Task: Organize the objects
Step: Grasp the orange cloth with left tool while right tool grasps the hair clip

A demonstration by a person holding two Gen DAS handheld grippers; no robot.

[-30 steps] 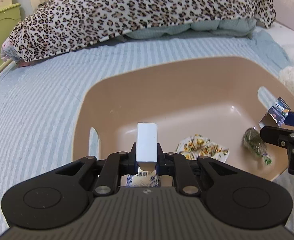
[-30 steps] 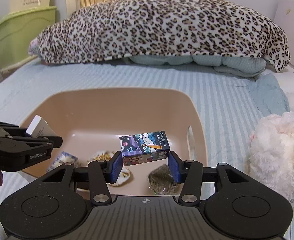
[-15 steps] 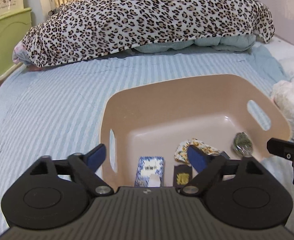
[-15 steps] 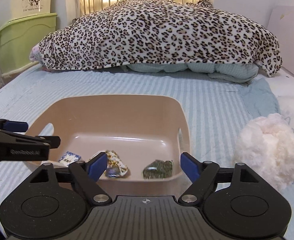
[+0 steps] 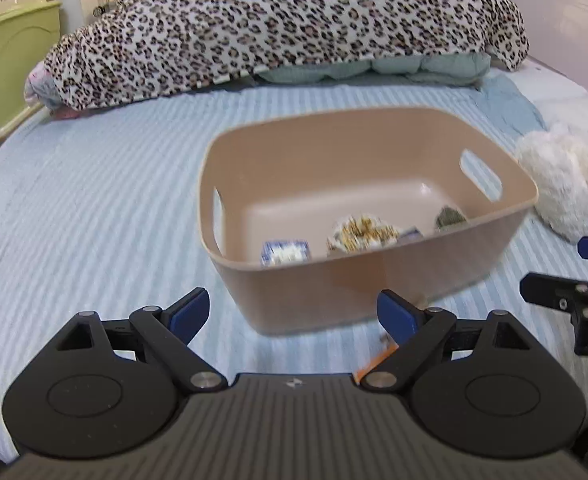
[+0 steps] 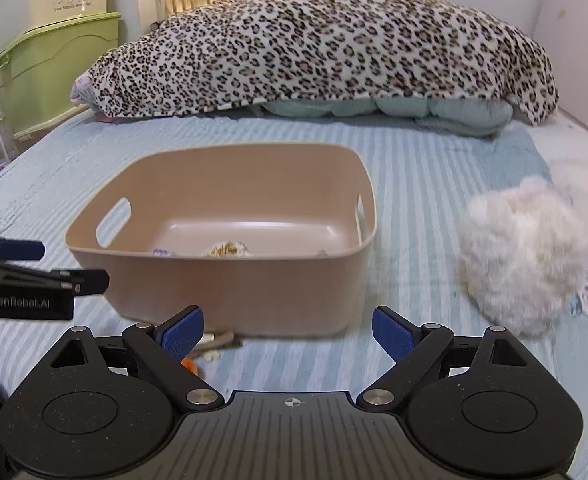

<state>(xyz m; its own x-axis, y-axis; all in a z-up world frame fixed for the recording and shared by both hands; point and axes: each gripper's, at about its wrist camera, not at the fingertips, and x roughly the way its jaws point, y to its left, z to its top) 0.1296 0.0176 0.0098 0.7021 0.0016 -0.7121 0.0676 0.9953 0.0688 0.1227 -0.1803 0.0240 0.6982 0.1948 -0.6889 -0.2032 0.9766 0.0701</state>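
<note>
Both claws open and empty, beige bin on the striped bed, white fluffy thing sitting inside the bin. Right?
Not quite. The white fluffy thing lies on the bed beside the beige bin, not inside it, as the right wrist view shows. The rest holds: left claw and right claw are open and empty.

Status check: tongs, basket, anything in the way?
Both tongs, left and right, just opened, empty. Basket holds small items. Fluffy white toy lies beside it.
</note>
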